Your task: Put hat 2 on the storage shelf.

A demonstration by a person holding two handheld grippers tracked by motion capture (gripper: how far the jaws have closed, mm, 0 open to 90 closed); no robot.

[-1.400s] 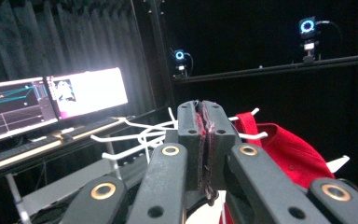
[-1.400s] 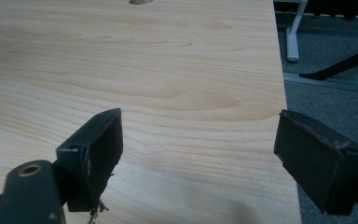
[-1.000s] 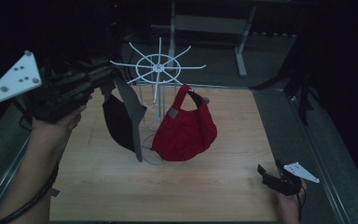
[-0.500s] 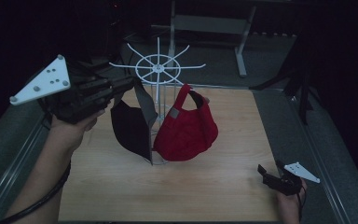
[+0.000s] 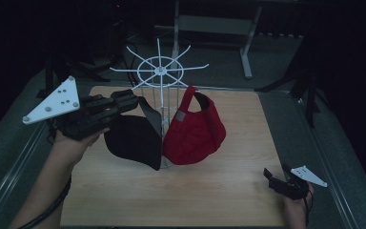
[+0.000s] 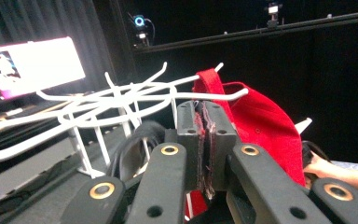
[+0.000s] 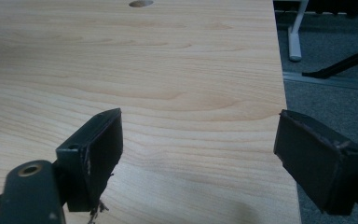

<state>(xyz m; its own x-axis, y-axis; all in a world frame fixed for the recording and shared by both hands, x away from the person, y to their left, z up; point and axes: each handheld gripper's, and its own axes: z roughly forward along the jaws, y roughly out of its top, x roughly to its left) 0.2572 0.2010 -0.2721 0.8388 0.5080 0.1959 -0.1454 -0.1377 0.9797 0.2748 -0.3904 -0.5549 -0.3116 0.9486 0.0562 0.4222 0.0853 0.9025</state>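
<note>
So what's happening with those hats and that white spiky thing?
A person is holding a black cap with the left tool, right beside a white wire rack on the wooden table. A red cap hangs from one of the rack's arms. The right tool sits open and empty near the table's corner.

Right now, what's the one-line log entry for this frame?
left tool: shut on black cap beside rack | red cap: hanging | right tool: open, over table
</note>
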